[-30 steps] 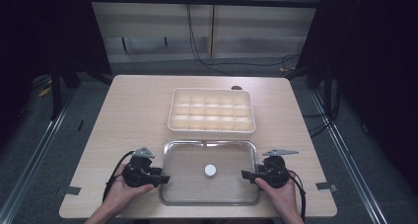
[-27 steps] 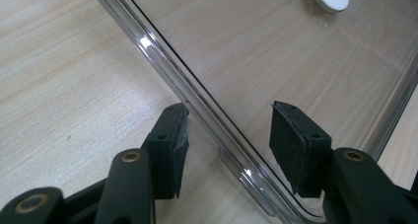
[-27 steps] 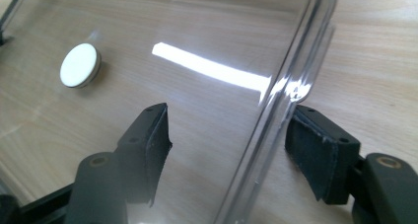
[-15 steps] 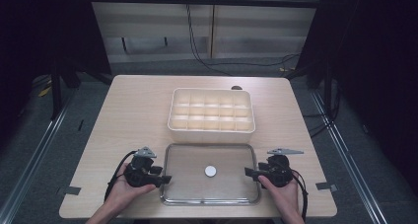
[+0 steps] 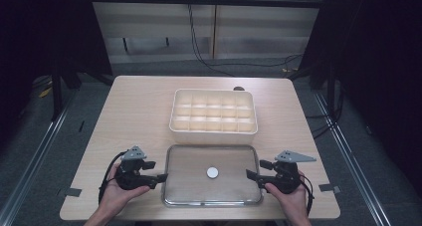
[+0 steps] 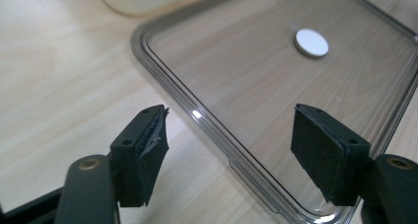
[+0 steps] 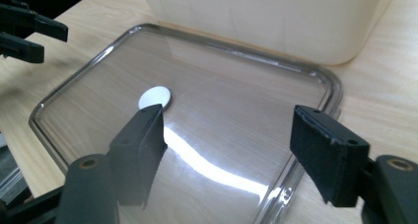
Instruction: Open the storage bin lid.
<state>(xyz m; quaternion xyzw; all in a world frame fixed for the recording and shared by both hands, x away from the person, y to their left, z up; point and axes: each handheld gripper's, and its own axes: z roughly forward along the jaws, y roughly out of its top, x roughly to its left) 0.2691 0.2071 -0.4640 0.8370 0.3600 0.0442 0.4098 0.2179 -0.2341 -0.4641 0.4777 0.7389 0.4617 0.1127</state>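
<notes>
A clear plastic lid (image 5: 189, 186) with a small white disc (image 5: 212, 172) at its middle lies flat on the table, just in front of a cream compartment box (image 5: 214, 111). My left gripper (image 5: 158, 172) hovers at the lid's left edge and my right gripper (image 5: 254, 169) at its right edge. Both have just been opening their jaws. In the left gripper view the left gripper (image 6: 229, 135) stands wide above the lid's rim (image 6: 217, 130), pads clear of it. In the right gripper view the right gripper (image 7: 226, 135) hangs open over the lid (image 7: 222, 86).
The light wooden table (image 5: 134, 116) has bare room left and right of the box and behind it. Its front edge runs just below the lid. The box's wall (image 7: 266, 17) stands close beyond the lid's far rim. Dark floor and rails surround the table.
Both grippers have lifted slightly and spread their jaws wider at the lid's two sides. The lid stays flat on the table in the same place.
</notes>
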